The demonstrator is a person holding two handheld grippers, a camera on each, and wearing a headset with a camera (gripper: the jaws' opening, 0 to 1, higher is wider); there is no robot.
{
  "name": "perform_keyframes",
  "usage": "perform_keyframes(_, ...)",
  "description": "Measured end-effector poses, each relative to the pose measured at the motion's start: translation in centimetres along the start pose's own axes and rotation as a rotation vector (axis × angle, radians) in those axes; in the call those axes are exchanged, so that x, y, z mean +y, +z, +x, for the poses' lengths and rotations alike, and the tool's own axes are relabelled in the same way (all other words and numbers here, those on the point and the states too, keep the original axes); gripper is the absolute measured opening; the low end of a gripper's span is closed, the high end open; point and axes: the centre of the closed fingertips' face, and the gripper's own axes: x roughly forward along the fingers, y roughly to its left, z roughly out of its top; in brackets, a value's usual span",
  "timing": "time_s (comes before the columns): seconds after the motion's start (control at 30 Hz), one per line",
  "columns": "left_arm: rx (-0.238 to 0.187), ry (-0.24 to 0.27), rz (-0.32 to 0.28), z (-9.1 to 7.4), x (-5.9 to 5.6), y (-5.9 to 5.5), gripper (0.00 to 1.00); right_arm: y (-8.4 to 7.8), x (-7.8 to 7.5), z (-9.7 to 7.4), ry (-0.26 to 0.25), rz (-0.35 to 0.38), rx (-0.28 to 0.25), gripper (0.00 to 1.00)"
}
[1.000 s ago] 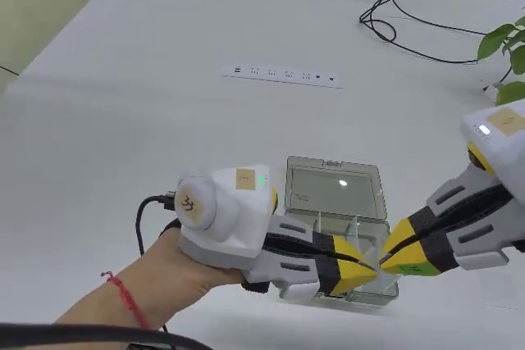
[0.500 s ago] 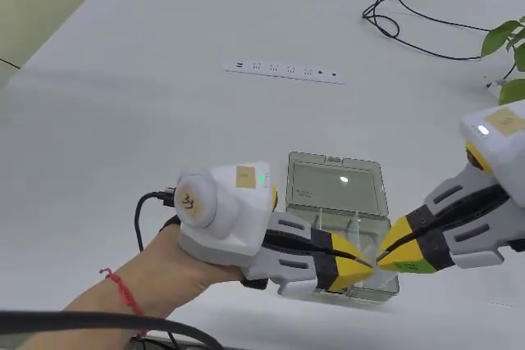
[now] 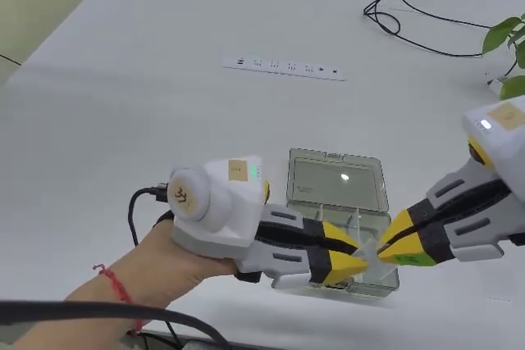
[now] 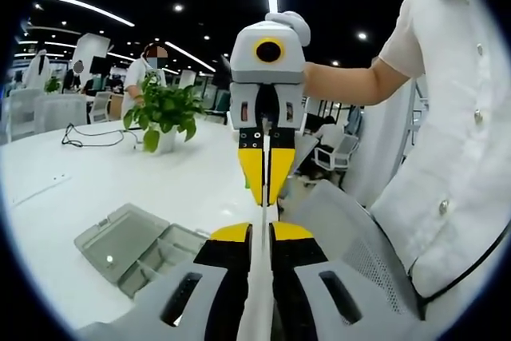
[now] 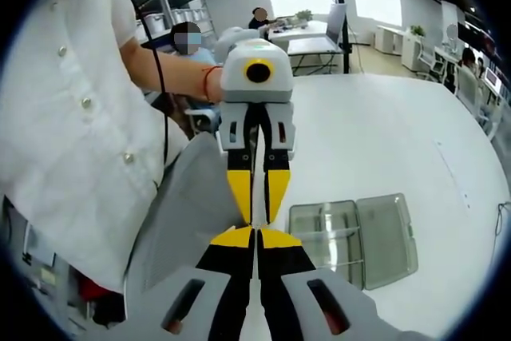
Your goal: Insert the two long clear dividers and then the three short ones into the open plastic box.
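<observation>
The open plastic box (image 3: 373, 283) is a shallow rectangular tray of clear, slightly smoky plastic with rounded corners. Its hinged lid (image 3: 336, 182) lies flat on the far side, glossy enough to catch a ceiling light. Thin clear partitions (image 5: 331, 233) stand upright inside the box and split it into compartments. Just above the box's near right corner, the left gripper (image 3: 354, 261) and the right gripper (image 3: 387, 250) meet tip to tip, both with yellow-and-black wedge jaws on white and grey bodies. Each is pressed together on an end of one clear divider (image 3: 372, 250), a thin, flat, see-through strip. Its long axis runs from one gripper's tips to the other's, roughly along the box's near edge. In the left gripper view it shows edge-on as a pale line between the jaws; I cannot tell if it is a long or a short one. The box sits on a smooth matte white table (image 3: 123, 120). Beyond the box a white power strip (image 3: 283, 67) lies flat; farther right are a coiled black cable (image 3: 402, 22) and a leafy green plant (image 3: 509, 47). The left gripper view shows an open office with ceiling lights and seated people.
</observation>
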Motion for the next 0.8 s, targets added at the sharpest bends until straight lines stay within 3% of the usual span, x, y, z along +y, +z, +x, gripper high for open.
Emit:
perform_keyframes(0.33, 0.006, 0.072, -0.017, -1.5, 1.1, -0.8, 0.16, -0.3, -1.0, -0.6, -0.042, 0.006, 0.004, 0.03)
perform_keyframes(0.8, 0.028, 0.193, -0.021, -3.6, 3.1, -2.4, 0.44, -1.1, -3.8, -0.9, -0.115, 0.004, 0.035, 0.03)
